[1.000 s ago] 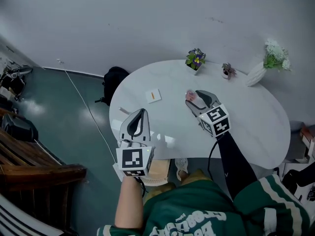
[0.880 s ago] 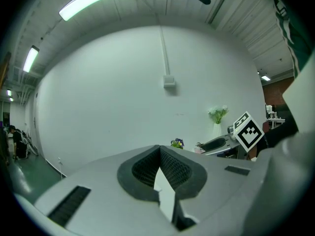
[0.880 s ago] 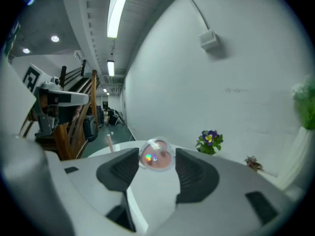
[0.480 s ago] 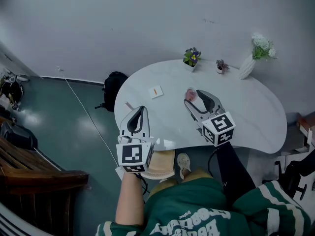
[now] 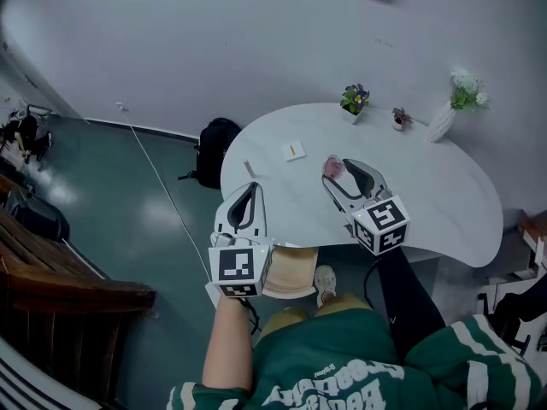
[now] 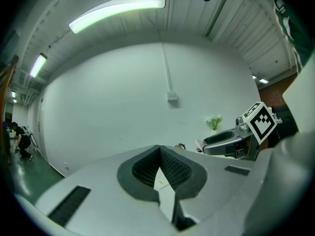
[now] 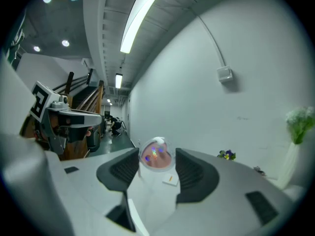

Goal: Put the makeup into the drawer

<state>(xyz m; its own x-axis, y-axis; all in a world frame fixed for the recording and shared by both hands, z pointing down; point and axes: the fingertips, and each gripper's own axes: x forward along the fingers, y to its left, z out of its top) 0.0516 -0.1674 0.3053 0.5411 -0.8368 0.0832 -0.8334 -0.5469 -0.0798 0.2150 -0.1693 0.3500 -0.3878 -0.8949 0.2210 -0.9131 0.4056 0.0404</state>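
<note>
Sweatshirt (image 5: 342, 374), green, nearest and cut off by the bottom edge of the head view. Just ahead, left gripper (image 5: 249, 192) with jaws pressed together at the tips, nothing between them. To its right, right gripper (image 5: 336, 172) clamped on the makeup (image 5: 332, 166), a round pink compact pinched between both pads and clear of the table (image 5: 444, 203). Under the table's near edge, tan boxy thing (image 5: 295, 272), half hidden by the left gripper and too unclear to name, with a pale shoe (image 5: 323, 282) beside it. Table white, rounded, mostly bare: small card (image 5: 293, 150) and thin stick-like item (image 5: 249, 168) toward the left. Along the far rim, purple-flowered pot (image 5: 355, 101), smaller pot (image 5: 398, 119) and white vase (image 5: 442, 125) of greenery. Beyond, dull teal floor (image 5: 102, 186), black backpack (image 5: 218, 139) near the pale wall (image 5: 214, 41), thin cable (image 5: 156, 178) trailing across. Dark wooden furniture (image 5: 68, 293) cut off at the left edge. Down a corridor in the right gripper view, crouching person (image 7: 114, 125), too small to make out.
</note>
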